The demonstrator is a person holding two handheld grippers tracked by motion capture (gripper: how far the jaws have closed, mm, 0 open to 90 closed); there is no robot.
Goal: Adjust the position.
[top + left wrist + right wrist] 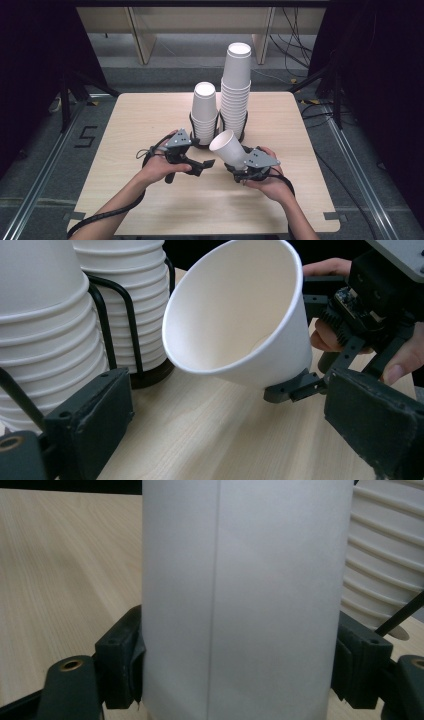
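High view, cup: the paper cup (229, 146) lies tilted at centre frame, long axis slanting, mouth to the upper left, base in the right gripper (243, 167).
High view, hands: both reach in from the bottom edge; the left gripper (204, 165) points right at the cup.
Left gripper view: the cup's mouth faces the camera at upper centre; jaws spread apart, nothing between.
Right gripper view: jaws clamp the cup's wall on both sides.

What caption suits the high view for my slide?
Right gripper holds a tilted paper cup before two cup stacks; left gripper open.
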